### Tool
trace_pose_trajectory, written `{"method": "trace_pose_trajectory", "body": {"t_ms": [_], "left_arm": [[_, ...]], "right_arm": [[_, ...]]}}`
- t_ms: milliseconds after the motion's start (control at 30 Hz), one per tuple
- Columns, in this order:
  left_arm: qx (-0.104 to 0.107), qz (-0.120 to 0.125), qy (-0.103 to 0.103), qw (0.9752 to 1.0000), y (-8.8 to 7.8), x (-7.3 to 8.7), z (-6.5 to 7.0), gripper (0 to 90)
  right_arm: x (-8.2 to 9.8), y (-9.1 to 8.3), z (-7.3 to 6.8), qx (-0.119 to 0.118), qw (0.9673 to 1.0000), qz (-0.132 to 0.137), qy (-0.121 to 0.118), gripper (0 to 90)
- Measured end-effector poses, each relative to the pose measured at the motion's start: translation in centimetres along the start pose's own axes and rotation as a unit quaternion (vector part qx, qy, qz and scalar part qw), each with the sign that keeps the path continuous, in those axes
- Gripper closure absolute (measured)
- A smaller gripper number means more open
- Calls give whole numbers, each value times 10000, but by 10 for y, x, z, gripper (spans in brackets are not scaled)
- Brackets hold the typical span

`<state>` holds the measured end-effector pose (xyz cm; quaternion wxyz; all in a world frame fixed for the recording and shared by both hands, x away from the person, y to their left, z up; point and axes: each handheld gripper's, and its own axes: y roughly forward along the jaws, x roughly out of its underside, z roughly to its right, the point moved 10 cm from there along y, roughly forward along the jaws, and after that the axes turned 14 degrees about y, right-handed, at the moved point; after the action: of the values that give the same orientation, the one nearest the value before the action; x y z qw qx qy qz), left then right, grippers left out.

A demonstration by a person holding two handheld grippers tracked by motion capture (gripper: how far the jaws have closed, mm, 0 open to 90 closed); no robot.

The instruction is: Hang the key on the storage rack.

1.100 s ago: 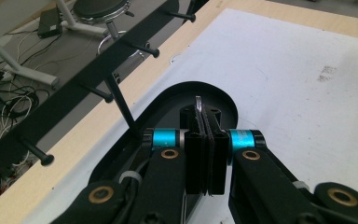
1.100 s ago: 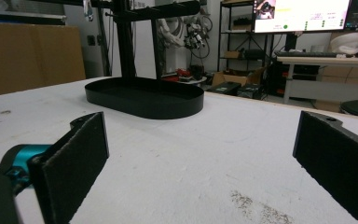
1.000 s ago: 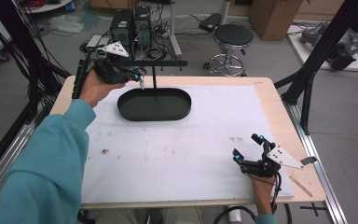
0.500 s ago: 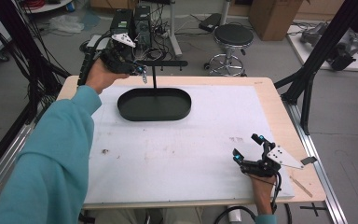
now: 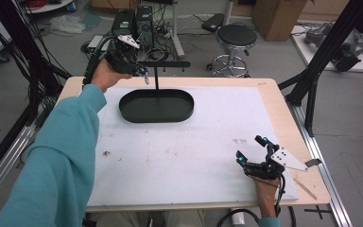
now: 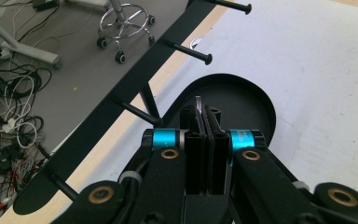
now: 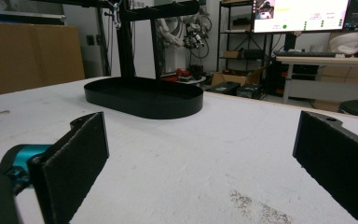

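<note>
Unmarked black stand, no legible writing

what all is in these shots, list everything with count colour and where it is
oval tray: 1, black, far left-centre of the table
stand with pegged crossbar: 1, black, post rising from the tray's far side
table: 1, light wood edge under a white mat
stool: 1, black seat on chrome legs, floor beyond the table
cardboard box: 1, brown, floor at far right
sleeve: 1, teal, on the left arm
left tongs: 1, black with blue accents, shut, raised by the crossbar's left end
right tongs: 1, black with blue accents, open, low at the near right of the mat
</note>
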<state>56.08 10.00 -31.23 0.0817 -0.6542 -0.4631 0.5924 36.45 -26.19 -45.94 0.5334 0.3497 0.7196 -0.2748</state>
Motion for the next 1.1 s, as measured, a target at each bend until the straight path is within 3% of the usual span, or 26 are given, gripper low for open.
{"method": "trace_pose_trajectory", "body": {"t_ms": [533,1100], "left_arm": [[-76,-187,-91,9998,12,10,-9,883],[-180,-200,-149,9995,16,13,-15,883]], "right_arm": [[0,0,0,-13,10000,-22,-8,26],[0,0,1,-15,10000,-15,-26,26]]}}
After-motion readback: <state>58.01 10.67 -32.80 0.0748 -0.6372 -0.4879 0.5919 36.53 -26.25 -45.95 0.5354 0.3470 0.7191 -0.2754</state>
